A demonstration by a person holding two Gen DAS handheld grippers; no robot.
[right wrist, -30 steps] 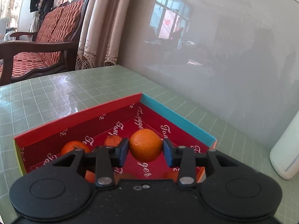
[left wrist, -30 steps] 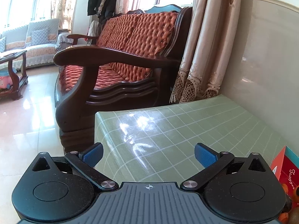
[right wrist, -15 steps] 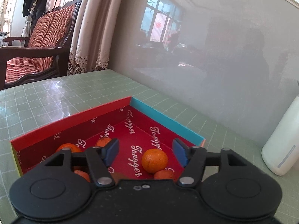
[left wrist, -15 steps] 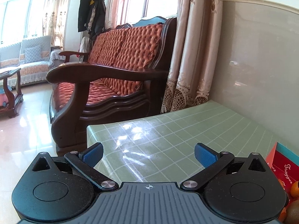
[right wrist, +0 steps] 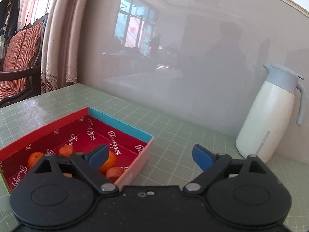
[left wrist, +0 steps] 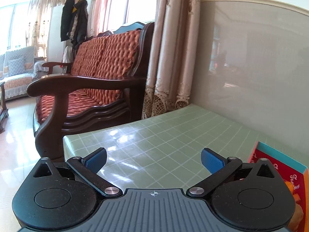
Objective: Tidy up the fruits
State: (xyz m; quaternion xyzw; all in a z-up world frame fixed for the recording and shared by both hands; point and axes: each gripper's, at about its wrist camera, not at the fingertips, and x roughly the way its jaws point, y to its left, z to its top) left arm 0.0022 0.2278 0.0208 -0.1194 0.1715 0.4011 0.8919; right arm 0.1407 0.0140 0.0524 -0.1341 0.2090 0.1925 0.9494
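Note:
A red cardboard box [right wrist: 119,123] with a blue rim and white lettering lies on the green grid table at the lower left of the right wrist view. Several oranges [right wrist: 111,159] rest inside it, one partly behind the left blue pad. My right gripper [right wrist: 149,155] hovers above the box's right corner, its jaws opening wide with nothing between them. In the left wrist view, my left gripper [left wrist: 153,160] stands open over bare table, and the same box [left wrist: 280,154] shows at the far right edge with a bit of orange fruit [left wrist: 291,186] in it.
A white jug with a grey lid and handle [right wrist: 270,116] stands on the table at the right by the glossy wall [right wrist: 173,58]. A wooden sofa with orange cushions [left wrist: 96,85] and curtains [left wrist: 170,58] stand beyond the table's left edge [left wrist: 65,147].
The right gripper let go of the orange, which now lies in the box, and its jaws spread wide while it swung right, bringing the jug into view. The left gripper's view shifted right.

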